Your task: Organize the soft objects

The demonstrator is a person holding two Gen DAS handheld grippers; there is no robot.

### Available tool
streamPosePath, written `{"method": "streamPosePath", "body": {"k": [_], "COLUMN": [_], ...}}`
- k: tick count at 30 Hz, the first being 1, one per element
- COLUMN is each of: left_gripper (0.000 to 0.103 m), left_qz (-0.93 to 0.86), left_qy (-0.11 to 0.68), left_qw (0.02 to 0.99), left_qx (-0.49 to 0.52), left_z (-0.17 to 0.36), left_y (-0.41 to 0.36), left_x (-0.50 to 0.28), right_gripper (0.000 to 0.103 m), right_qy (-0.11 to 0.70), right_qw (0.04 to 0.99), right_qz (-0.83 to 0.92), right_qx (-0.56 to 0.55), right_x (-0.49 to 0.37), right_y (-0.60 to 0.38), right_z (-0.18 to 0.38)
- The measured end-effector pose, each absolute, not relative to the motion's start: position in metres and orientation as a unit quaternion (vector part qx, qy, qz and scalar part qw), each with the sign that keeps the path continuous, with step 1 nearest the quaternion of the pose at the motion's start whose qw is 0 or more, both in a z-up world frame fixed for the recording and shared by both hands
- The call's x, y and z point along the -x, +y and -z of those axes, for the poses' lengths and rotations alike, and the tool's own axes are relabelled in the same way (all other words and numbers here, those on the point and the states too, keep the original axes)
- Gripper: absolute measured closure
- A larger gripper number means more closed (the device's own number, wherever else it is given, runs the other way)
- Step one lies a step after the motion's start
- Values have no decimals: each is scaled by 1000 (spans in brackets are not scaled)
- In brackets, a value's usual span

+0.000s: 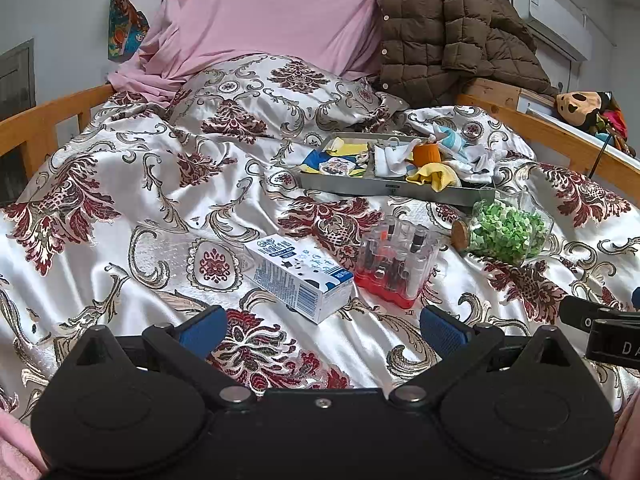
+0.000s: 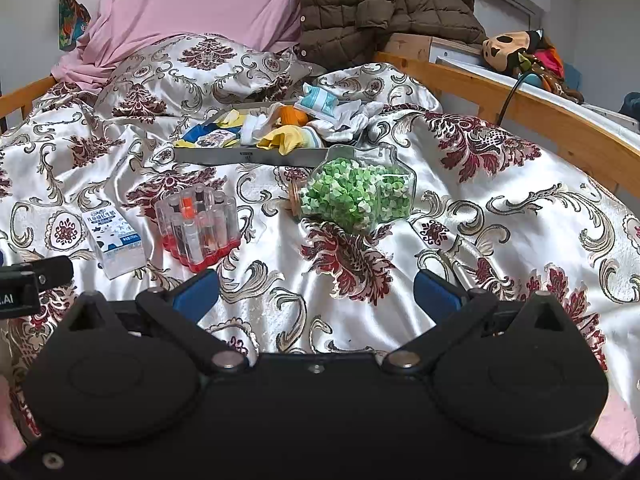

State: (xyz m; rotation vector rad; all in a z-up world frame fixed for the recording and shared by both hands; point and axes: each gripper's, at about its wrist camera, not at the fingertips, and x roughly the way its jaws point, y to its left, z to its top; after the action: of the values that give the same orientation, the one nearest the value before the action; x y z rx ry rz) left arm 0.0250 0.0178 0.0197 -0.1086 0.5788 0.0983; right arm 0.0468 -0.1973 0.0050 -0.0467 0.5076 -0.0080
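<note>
We hold both sets of fingers spread wide and empty above the bed: left gripper (image 1: 323, 330), right gripper (image 2: 316, 294). Just ahead of the left lie a carton (image 1: 298, 276) and a rack of tubes (image 1: 394, 266); ahead of the right, a jar (image 2: 356, 194). Beyond these, the tray (image 1: 380, 189) holds the socks (image 1: 434, 174). Reach over the hard items; pinch one bundle at its thickest fold.

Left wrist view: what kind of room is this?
Most likely a bedroom. The grippers hover over a bed with a wooden rail, a patterned satin cover and a pillow; a jacket is heaped at the head, and an air conditioner is on the wall.
</note>
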Motion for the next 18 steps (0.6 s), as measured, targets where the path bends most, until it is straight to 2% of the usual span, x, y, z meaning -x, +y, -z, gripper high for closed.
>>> {"method": "streamPosePath", "body": {"k": [18], "left_gripper": [1], "left_qz": [-49], "left_qy": [286], "left_qw": [956], "left_qx": [53], "left_z": [-19], "left_y": [19], "left_x": [-25], "right_gripper": [1], "right_qy": [253], "right_qw": [967], "right_qz": [4], "right_qx": [24], "right_x": [-47], "right_y": [-197], "right_z": [-4]}}
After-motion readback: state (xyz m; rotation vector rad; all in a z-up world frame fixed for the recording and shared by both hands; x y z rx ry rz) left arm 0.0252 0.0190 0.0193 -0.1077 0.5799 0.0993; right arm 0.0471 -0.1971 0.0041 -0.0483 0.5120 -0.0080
